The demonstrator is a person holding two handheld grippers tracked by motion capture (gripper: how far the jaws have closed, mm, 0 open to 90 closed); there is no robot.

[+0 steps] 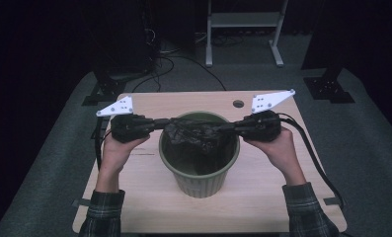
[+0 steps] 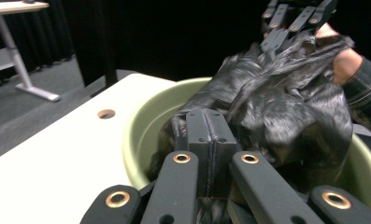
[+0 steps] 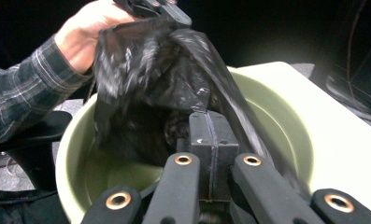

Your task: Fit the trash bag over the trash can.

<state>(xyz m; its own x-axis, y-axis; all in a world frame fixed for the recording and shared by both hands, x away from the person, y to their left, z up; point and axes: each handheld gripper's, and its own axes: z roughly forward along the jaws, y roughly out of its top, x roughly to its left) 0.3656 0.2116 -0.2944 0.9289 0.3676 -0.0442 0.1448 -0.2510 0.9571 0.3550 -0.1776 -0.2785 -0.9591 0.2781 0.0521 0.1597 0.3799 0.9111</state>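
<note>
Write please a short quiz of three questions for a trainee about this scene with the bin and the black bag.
1. True or false: the black plastic bag hangs over the green bin.
2. Which hand-held gripper pinches the bag: A left only, B right only, C both?
3. What does the bin stand on?

Key:
1. True.
2. C: the left hand-held gripper and the right hand-held gripper are each shut on an edge of the bag.
3. The wooden table.
</note>
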